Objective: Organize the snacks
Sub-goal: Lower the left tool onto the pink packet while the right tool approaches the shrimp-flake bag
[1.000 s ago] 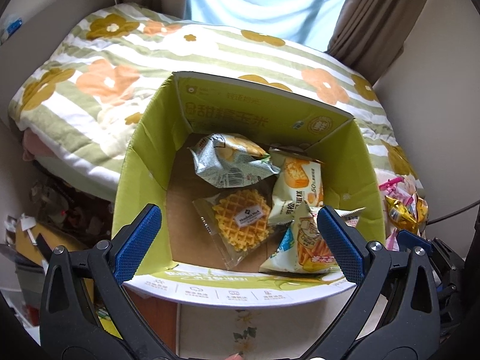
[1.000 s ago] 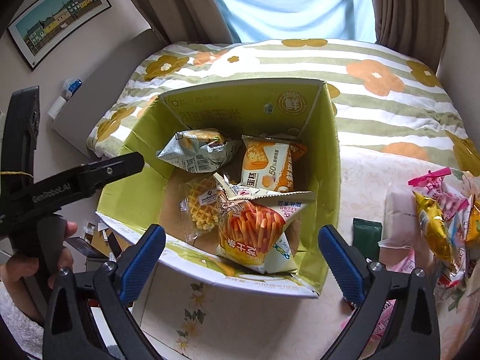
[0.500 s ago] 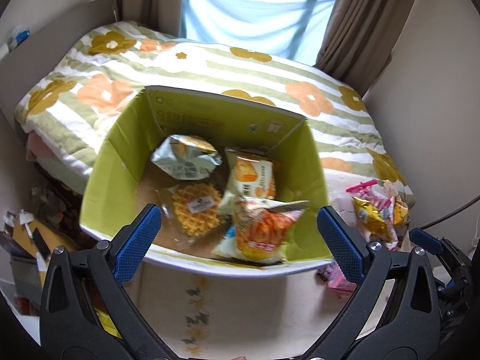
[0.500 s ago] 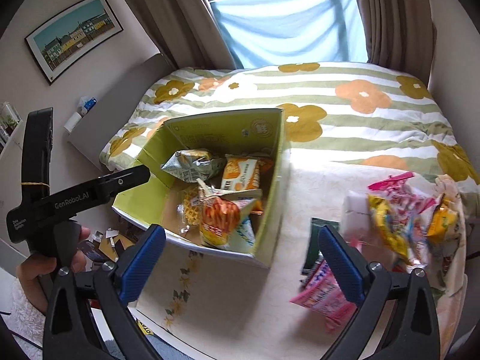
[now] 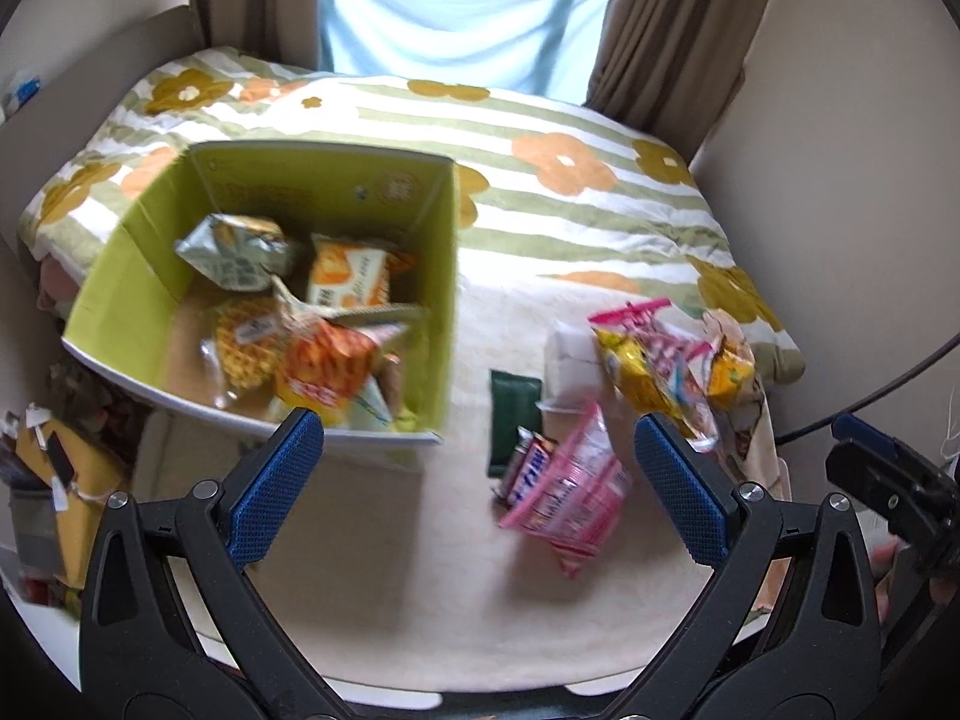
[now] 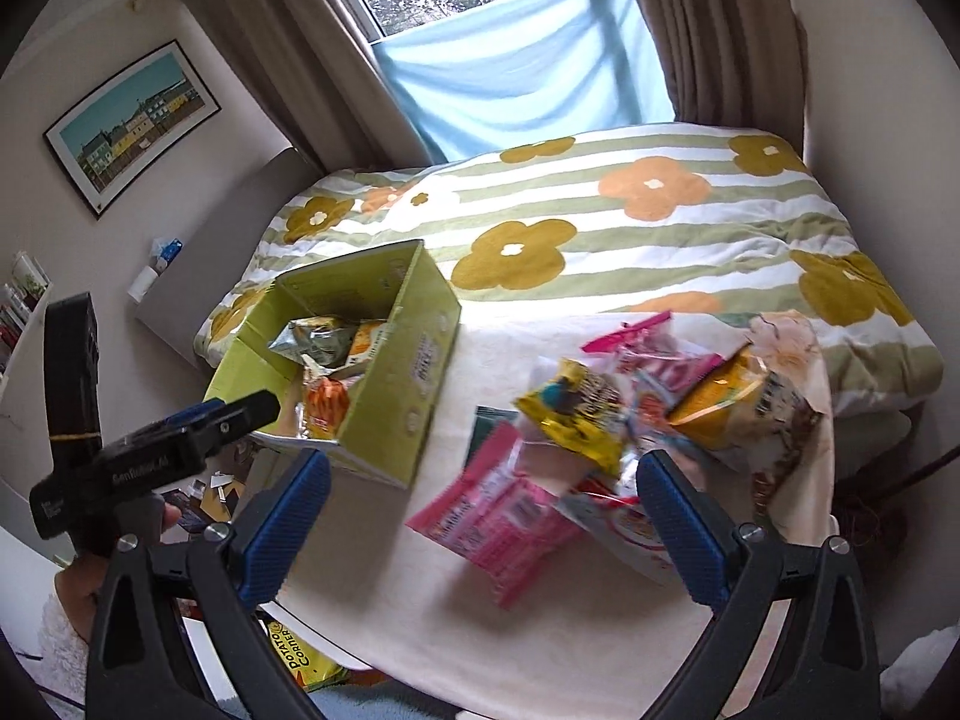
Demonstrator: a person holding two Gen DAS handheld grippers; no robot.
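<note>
We're holding both tongs empty w/ jaws wide apart: the left gripper (image 5: 479, 483) is hanging over bare cloth between box and loose pile, the right gripper (image 6: 483, 521) is hovering just above the pink packet (image 6: 489, 525), prob. lining up the next pick. The green cardboard box (image 5: 441, 276) is sitting open-topped on the left part of the table, flaps out of the way so stuff can drop straight in; it's stiff, flat-walled, brown inside. Already lying in it: a silvery crinkled bag (image 5: 237, 252), an orange-and-white pouch (image 5: 348, 282), a waffle in clear wrap (image 5: 243, 342) and an orange fries-print bag (image 5: 324, 369), leaning on one another, loosely piled. The rest are waiting to the right, well apart from the box: a yellow foil bag (image 6: 570, 420), an orange pouch (image 6: 717, 399), a flat dark green sachet (image 5: 515, 399), all heaped, overlapping, glossy and soft, so we're expecting them to crumple and slide under a pinch. The tablecloth (image 5: 420, 570) is looking pale, soft, lightly embossed; the floral blanket (image 6: 630, 222) behind is plush and striped. Motion blur's smearing the labels, can't read them.
</note>
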